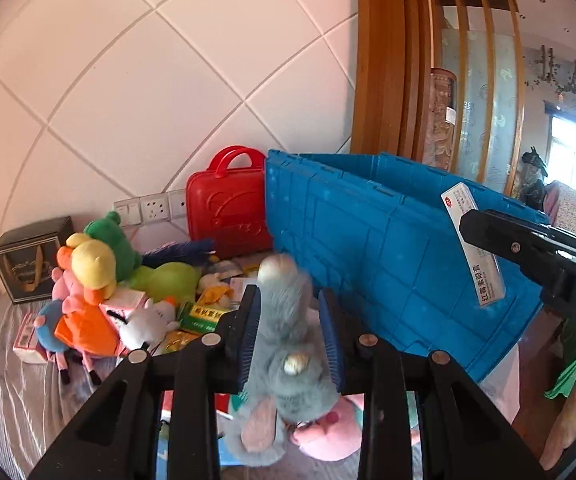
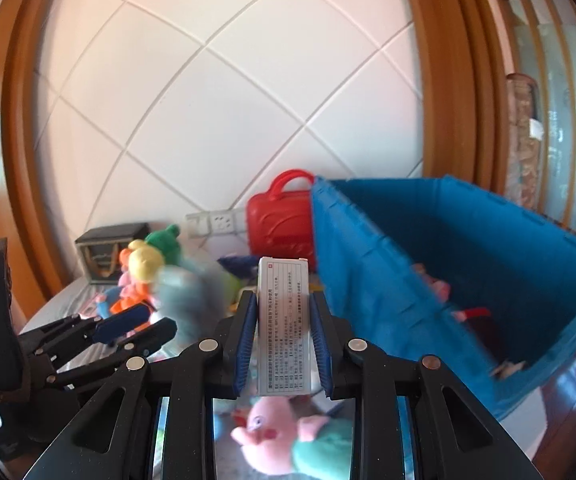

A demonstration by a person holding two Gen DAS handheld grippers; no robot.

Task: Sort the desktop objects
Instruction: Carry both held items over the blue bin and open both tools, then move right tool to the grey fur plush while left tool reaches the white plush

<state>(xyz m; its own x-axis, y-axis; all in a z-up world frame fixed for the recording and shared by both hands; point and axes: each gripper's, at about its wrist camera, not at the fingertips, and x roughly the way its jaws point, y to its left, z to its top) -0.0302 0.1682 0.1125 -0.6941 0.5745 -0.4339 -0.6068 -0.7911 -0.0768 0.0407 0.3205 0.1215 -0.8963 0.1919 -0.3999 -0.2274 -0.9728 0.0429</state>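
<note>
Left tongs (image 1: pixel 292 314) clamping grey plush mouse (image 1: pixel 288 344), right tongs (image 2: pixel 282 334) clamping white medicine box (image 2: pixel 284 320), red text 红霉素眼膏, blue crate (image 1: pixel 387 248) right.

Grey plush mouse (image 1: pixel 289 344) in left gripper (image 1: pixel 292 312)

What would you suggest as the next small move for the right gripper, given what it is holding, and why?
Probably carry the right gripper a little to the right, over the blue crate's open top. It is shut on the white medicine box, the crate is just beside it, and the left gripper is occupied with the grey plush toy.
</note>
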